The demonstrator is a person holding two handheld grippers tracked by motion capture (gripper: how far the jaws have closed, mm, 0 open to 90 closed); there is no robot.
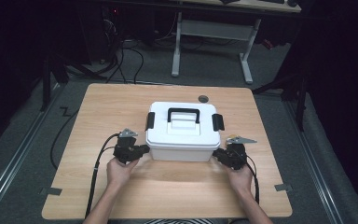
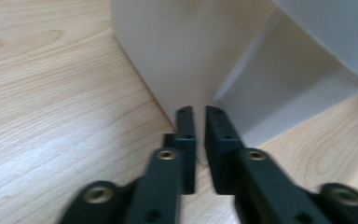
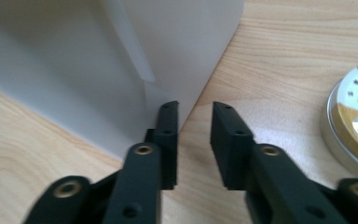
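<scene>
Flanking one white lidded box [image 1: 182, 133] at the table's [image 1: 98, 112] centre, two claws are seen at its near corners. The left claw [image 2: 198, 112] is parted by a narrow slit, the right claw [image 3: 195, 106] slightly wider; nothing is gripped. One round tin [image 3: 354, 130] lies nearby.

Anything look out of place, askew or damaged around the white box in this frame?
Nothing stands out. The white storage box sits square on the wooden table, lid on, black handle flat, both side latches down. A round tin lies flat nearby. No spills or damage show.
</scene>
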